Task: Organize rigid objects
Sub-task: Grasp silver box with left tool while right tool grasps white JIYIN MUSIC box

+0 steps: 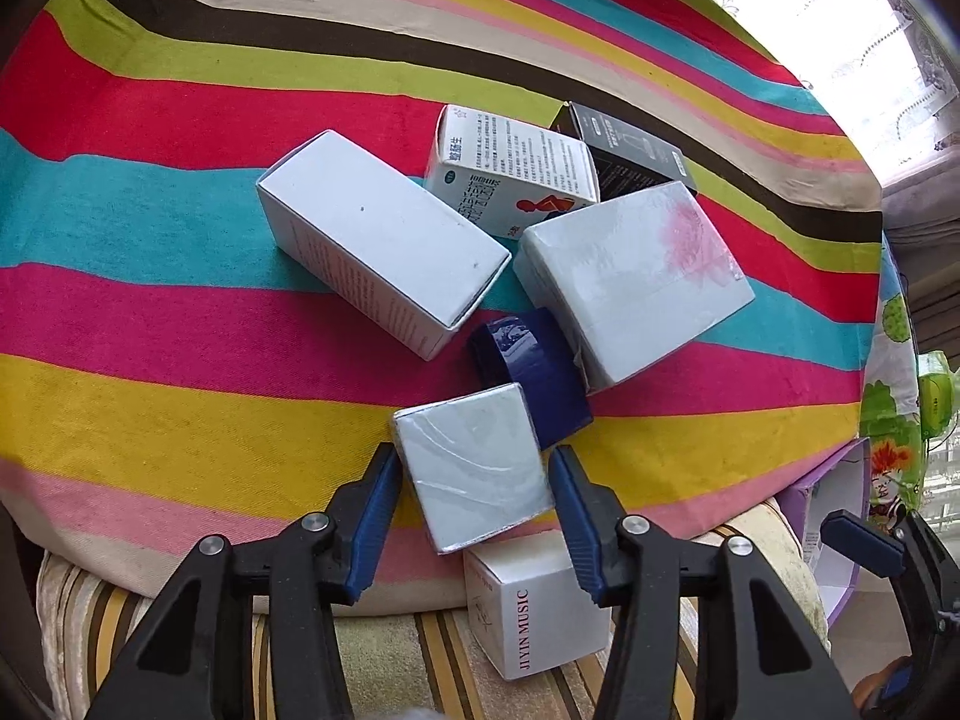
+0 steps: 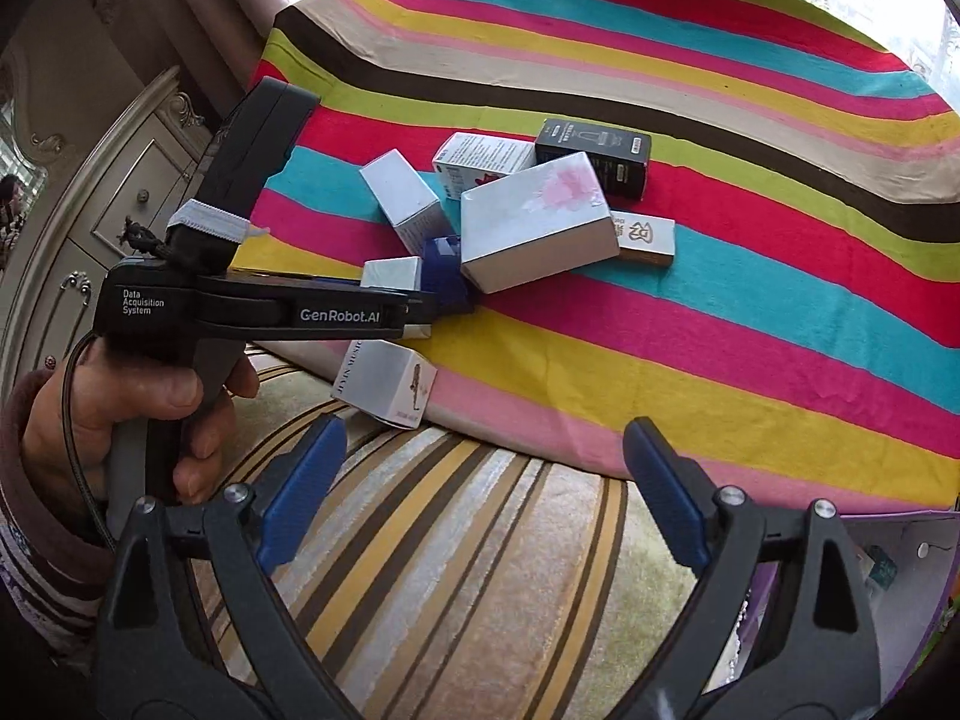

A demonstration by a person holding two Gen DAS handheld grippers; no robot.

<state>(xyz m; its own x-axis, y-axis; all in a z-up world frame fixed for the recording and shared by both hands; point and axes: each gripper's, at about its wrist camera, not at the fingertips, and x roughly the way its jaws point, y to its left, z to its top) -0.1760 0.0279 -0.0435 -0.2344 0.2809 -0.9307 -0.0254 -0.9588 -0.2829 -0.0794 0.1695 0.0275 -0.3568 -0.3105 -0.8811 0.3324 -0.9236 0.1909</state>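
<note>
Silver foil catches the light on the small box [image 1: 474, 468] at the near edge of the striped cloth [image 1: 180, 276]; the left gripper [image 1: 474, 504] brackets it, pads not quite pressing; better to square up and close on the flat sides, lifting clear of the blue box [image 1: 534, 372]; the right gripper [image 2: 480, 486] hangs wide open, empty, over the sofa.

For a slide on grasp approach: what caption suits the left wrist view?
Left tool straddles a small silver box at the edge of a striped cloth, beside a cluster of cartons.
</note>
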